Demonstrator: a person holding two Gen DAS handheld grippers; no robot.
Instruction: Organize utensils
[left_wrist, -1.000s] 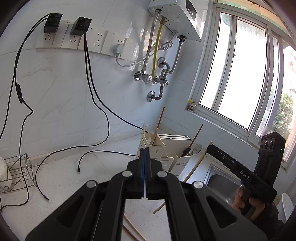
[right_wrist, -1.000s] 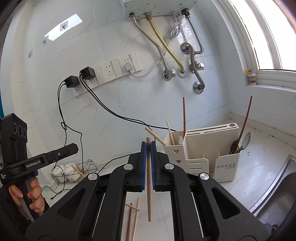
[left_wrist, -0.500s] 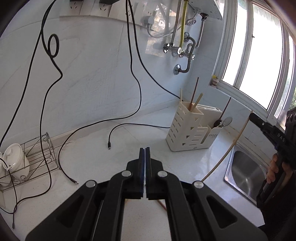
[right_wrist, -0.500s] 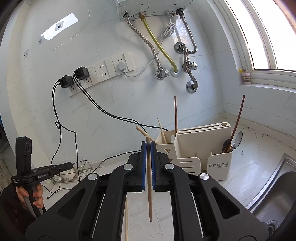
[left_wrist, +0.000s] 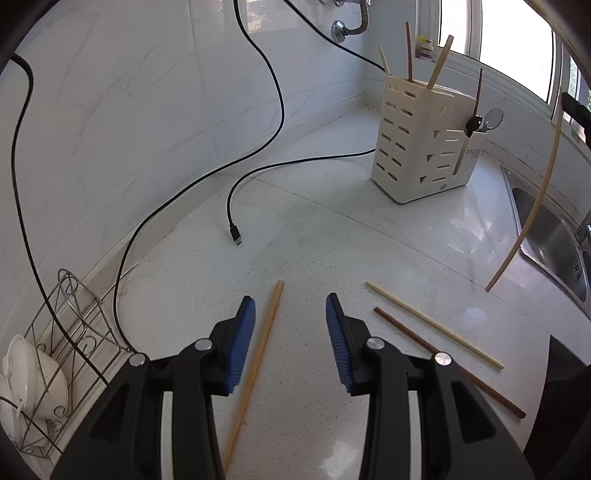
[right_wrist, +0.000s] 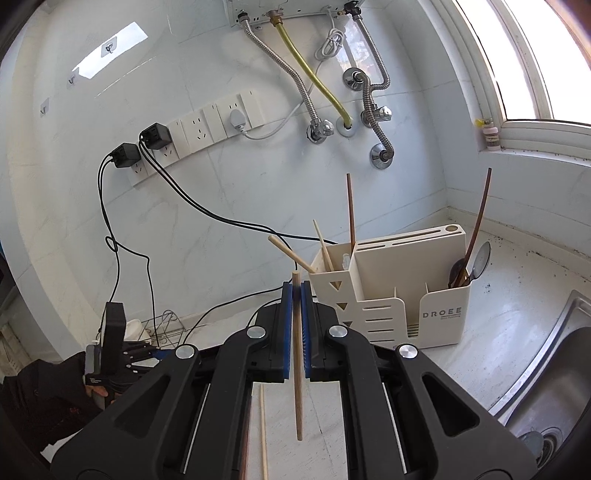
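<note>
The left gripper (left_wrist: 290, 314), black with blue-padded fingers, is seen angled down over the white speckled countertop (left_wrist: 332, 236); its jaws are opening, and a pale bamboo chopstick (left_wrist: 258, 354) lies on the counter between them, closer to the left pad, untouched by either. Just to the right of that gripper two more chopsticks lie flat and apart from each other — a dark brown wooden chopstick (left_wrist: 447, 360) and a thin light wooden chopstick (left_wrist: 436, 325).

The right gripper (right_wrist: 296, 291) is closed tightly on a light wooden chopstick (right_wrist: 297, 387), which is held nearly upright, its upper end just above the pads and its lower end hanging free above the counter. Beyond it stands the cream plastic utensil holder (right_wrist: 406, 288) with slotted sides, near the wall corner and beside the steel sink (right_wrist: 554, 376). Several chopsticks are seen standing in its left compartment — one dark, the others pale — while spoons rest in the right compartment. A black cable end (left_wrist: 236, 236) lies on the counter.
</note>
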